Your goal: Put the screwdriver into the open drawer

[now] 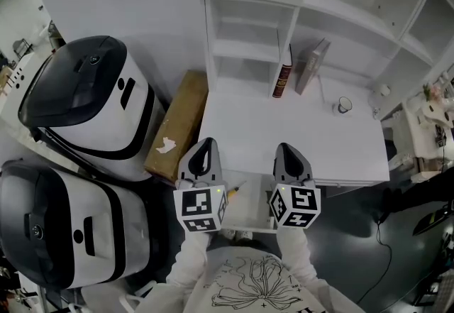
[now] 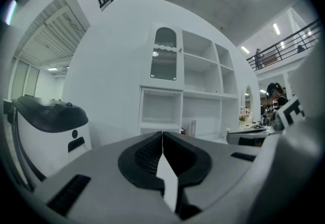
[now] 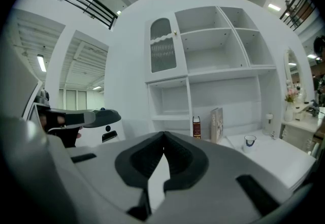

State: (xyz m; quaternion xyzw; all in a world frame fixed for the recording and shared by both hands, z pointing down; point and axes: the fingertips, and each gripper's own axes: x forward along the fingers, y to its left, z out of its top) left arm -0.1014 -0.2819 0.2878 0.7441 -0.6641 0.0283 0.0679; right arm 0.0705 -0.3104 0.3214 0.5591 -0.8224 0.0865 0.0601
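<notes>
In the head view both grippers hover side by side over the front edge of the white desk (image 1: 333,148). My left gripper (image 1: 206,143) and my right gripper (image 1: 285,147) are both shut, with nothing between their jaws. Below and between them the open white drawer (image 1: 250,213) sticks out from under the desk. A slim screwdriver with a yellowish handle (image 1: 233,191) lies in it, close to the left gripper's marker cube. The left gripper view shows its jaws (image 2: 162,134) pressed together and pointing at the shelf unit. The right gripper (image 3: 163,134) looks the same way.
A red book (image 1: 282,81) and a grey book (image 1: 311,67) lean in the shelf unit, and a small mug (image 1: 344,105) stands on the desk at the right. A cardboard box (image 1: 177,127) and two white-and-black machines (image 1: 85,102) (image 1: 64,226) stand left of the desk.
</notes>
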